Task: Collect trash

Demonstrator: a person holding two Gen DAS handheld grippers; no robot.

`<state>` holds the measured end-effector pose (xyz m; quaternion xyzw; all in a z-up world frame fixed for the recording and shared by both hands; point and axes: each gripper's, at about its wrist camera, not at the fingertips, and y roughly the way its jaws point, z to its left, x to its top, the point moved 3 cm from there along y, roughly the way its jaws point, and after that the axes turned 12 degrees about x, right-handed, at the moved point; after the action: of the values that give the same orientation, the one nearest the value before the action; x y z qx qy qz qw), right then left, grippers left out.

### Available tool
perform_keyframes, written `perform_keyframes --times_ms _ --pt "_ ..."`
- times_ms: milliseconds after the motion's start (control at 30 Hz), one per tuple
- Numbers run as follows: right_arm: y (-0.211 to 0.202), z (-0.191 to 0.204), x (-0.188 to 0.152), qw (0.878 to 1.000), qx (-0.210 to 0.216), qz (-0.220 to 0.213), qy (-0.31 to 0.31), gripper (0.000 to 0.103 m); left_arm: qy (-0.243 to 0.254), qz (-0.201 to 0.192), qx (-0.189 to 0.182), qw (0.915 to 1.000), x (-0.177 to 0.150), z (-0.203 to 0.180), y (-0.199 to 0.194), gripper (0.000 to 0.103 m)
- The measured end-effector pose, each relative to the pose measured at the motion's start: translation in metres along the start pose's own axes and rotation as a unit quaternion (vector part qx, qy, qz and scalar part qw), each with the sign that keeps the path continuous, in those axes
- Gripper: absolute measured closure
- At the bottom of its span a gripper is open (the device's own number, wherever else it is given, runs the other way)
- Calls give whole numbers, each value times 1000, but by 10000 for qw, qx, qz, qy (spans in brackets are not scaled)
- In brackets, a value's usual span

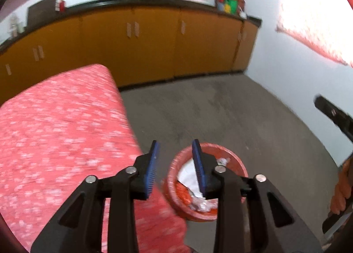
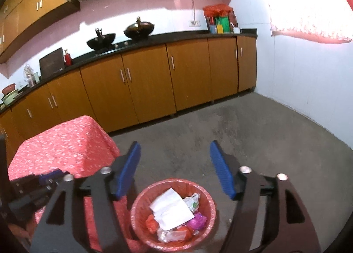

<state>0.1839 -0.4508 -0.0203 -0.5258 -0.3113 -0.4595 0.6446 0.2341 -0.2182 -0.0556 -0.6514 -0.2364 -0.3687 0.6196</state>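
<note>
The left gripper [image 1: 175, 149] is seen with its blue pads parted and nothing between them. The right gripper [image 2: 175, 150] is spread wider, likewise empty. Below both, a red bin [image 2: 141, 200] stands on the grey floor [image 2: 220, 131], just beside a table covered in red patterned cloth [image 1: 55, 131]. Crumpled wrappers [image 2: 196, 222] and a white paper [image 2: 171, 207] lie inside the bin.

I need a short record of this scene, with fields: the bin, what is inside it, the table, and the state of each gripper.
bin: red bin on the floor beside the table
contents: white paper, pink wrapper, orange wrapper, clear plastic
table: pink floral cloth, nothing lying on the visible part
left gripper: open, nothing between the jaws
right gripper: open wide, empty, above the bin
</note>
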Motion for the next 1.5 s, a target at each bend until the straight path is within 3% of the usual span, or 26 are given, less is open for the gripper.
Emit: perform_keyframes --times_ms 67,100,233,333,533,667,833,1100,1500 --pt "-16 13 2 9999 10 -137 12 9 -159 -156 107 9997 3 20 -17 56" --pt "-28 23 2 9997 -31 -244 7 5 -221 -278 239 9991 4 32 -31 52" --pt "-62 55 -1 9992 -229 -333 -41 4 -360 -896 604 9935 1 68 -89 17" --pt "-83 81 -9 9991 -325 -225 -135 4 -289 -1321 862 9871 -14 88 -137 2" --pt "-128 130 -36 9977 -375 -461 -311 4 -202 -1560 1402 9776 -52 111 -193 2" --pt "-153 154 -56 9964 -438 -683 -239 4 -352 -1543 1509 9758 -75 128 -209 2" --pt "-169 187 -79 9938 -408 -730 -738 4 -383 -1592 1661 9724 -99 141 -223 2" --pt "-179 211 -102 9922 -501 -638 -949 4 -582 -1563 1567 9735 -125 155 -235 2" --pt "-181 212 -102 9924 -506 -663 -906 4 -669 -1514 1476 9751 -134 163 -236 2"
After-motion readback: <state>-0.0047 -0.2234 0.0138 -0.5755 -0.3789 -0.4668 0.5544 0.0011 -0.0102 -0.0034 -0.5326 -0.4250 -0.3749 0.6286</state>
